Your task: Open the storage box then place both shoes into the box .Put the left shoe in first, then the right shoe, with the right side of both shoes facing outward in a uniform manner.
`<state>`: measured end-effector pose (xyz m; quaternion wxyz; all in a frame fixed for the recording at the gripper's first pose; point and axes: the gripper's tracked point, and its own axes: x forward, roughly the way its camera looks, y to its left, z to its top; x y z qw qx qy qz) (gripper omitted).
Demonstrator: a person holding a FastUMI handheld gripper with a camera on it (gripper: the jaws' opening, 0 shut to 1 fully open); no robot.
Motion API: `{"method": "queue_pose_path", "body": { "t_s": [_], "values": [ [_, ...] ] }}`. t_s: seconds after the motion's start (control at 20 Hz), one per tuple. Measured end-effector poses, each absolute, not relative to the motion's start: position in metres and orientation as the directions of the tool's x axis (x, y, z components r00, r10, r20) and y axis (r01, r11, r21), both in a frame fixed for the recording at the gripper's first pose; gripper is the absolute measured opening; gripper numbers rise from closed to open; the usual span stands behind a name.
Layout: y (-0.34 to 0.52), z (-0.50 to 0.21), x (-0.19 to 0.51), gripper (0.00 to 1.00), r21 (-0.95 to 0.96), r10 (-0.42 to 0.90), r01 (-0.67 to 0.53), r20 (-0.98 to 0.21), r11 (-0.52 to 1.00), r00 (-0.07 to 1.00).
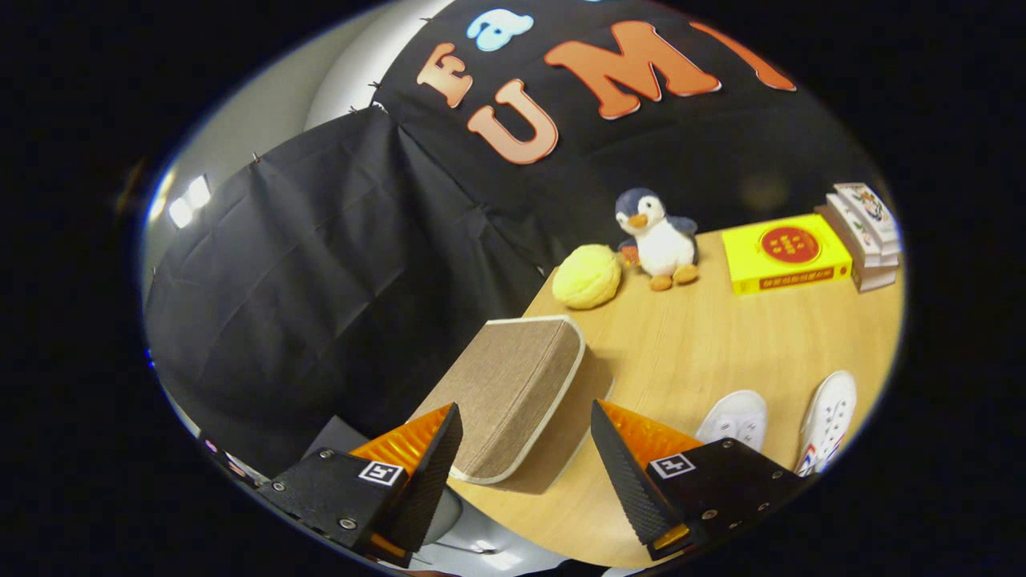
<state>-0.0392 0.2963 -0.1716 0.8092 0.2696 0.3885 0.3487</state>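
Note:
A brown fabric storage box point(513, 393) with a pale trimmed lid lies on the wooden table point(721, 353), its lid down, near the table's left edge. My gripper point(525, 445) hovers above it, open, and the box's near corner shows between the fingers without touching them. Two white shoes stand to the right of the box: one point(733, 418) just beyond my right finger, the other point(830, 418) further right, with a coloured patch at its heel.
At the back of the table sit a yellow plush ball point(587, 276), a toy penguin point(657, 239), a yellow flat box point(785, 252) and a stack of books point(866, 232). The table's left edge drops off beside the storage box.

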Motion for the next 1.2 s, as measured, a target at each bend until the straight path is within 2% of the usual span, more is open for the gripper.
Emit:
{"method": "queue_pose_path", "body": {
  "t_s": [0.2,0.55,0.7,1.1,1.2],
  "values": [
    [0.330,-0.197,-0.046,0.96,0.789,0.837,-0.305,-0.443,0.534,0.320],
    [0.374,-0.242,-0.043,0.96,0.871,0.888,-0.197,-0.414,0.451,0.200],
    [0.384,-0.260,-0.043,0.96,0.879,0.887,-0.153,-0.424,0.451,0.182],
    [0.400,-0.243,-0.046,0.95,0.951,0.939,-0.016,-0.302,0.308,0.163],
    [0.389,-0.234,-0.041,0.90,0.959,0.940,0.027,-0.283,0.284,0.192]
  ]
}}
